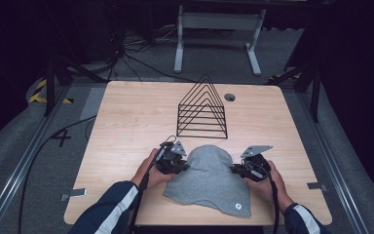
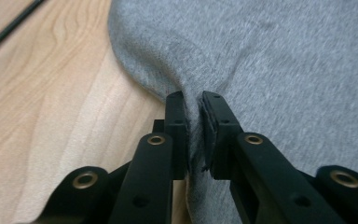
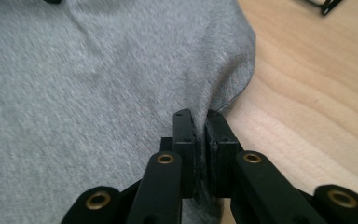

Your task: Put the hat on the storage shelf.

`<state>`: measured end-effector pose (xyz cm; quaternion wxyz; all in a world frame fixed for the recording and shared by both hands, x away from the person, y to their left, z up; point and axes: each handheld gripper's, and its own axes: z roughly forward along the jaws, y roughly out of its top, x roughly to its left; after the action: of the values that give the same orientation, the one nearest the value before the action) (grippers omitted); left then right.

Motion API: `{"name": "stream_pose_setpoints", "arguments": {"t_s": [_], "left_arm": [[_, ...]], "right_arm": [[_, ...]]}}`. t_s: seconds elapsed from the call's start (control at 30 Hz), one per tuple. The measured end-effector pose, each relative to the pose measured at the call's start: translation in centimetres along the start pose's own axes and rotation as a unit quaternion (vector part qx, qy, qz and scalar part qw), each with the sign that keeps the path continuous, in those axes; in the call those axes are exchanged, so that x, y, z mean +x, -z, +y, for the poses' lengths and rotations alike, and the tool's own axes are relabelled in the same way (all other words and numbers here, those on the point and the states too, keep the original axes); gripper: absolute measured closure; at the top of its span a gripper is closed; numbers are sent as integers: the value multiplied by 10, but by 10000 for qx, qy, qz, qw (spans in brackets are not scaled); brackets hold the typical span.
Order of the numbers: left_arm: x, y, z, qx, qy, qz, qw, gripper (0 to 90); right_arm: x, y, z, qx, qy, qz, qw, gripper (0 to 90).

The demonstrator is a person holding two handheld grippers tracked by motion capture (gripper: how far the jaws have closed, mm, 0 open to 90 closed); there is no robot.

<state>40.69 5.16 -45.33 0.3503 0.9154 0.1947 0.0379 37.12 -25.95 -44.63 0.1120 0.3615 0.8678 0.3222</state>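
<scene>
wood table (image 1: 126, 122); grey hat (image 1: 209, 178) crown pts away; L tongs (image 1: 182, 167) + R tongs (image 1: 237, 169) clamp sides

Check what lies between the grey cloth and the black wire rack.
Bare wood of the table, in the high view, separates the grey cloth from the black wire rack.

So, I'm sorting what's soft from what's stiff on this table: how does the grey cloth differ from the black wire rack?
The grey cloth lies flat and limp near the table's front edge; the black wire rack stands upright farther back. The cloth is a solid sheet; the rack is open triangular wire frames. The left gripper and the right gripper each pinch a side of the cloth; the rack stands untouched. Both rest on the wooden table.
</scene>
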Motion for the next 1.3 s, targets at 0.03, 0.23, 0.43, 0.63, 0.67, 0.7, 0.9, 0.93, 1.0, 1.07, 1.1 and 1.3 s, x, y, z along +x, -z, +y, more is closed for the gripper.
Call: {"name": "stream_pose_setpoints", "arguments": {"t_s": [0.03,0.23,0.43,0.63,0.67,0.7,0.9,0.93,1.0,1.07,1.1,1.3], "left_arm": [[0,0,0,0,0,0,10000,826],[-2,32,20,-370,-280,200,9987,836],[-1,59,42,-652,-548,455,9953,837],[1,86,65,-949,-702,683,9907,838],[2,89,68,-995,-726,703,9899,838],[2,93,71,-1034,-756,737,9890,838],[5,121,94,-1299,-913,973,9825,840],[6,127,97,-1345,-947,1005,9813,840],[7,137,106,-1482,-932,1069,9787,840],[10,147,113,-1548,-962,1112,9769,841],[10,147,113,-1548,-962,1112,9769,841],[23,169,137,-1673,-942,1384,9716,842]], "right_arm": [[0,0,0,0,0,0,10000,845],[-3,33,17,-585,211,-117,9980,847],[-5,57,40,-935,399,-240,9945,848],[-11,81,67,-1220,589,-419,9899,848],[-12,85,71,-1273,621,-456,9889,849],[-12,88,75,-1321,626,-474,9881,848],[-17,113,103,-1663,807,-555,9812,848],[-17,117,107,-1715,836,-572,9800,849],[-17,125,117,-1802,863,-625,9779,849],[-19,131,127,-1864,887,-677,9761,849],[-19,131,127,-1864,887,-677,9761,849],[-25,147,159,-2044,899,-787,9716,849]]}}
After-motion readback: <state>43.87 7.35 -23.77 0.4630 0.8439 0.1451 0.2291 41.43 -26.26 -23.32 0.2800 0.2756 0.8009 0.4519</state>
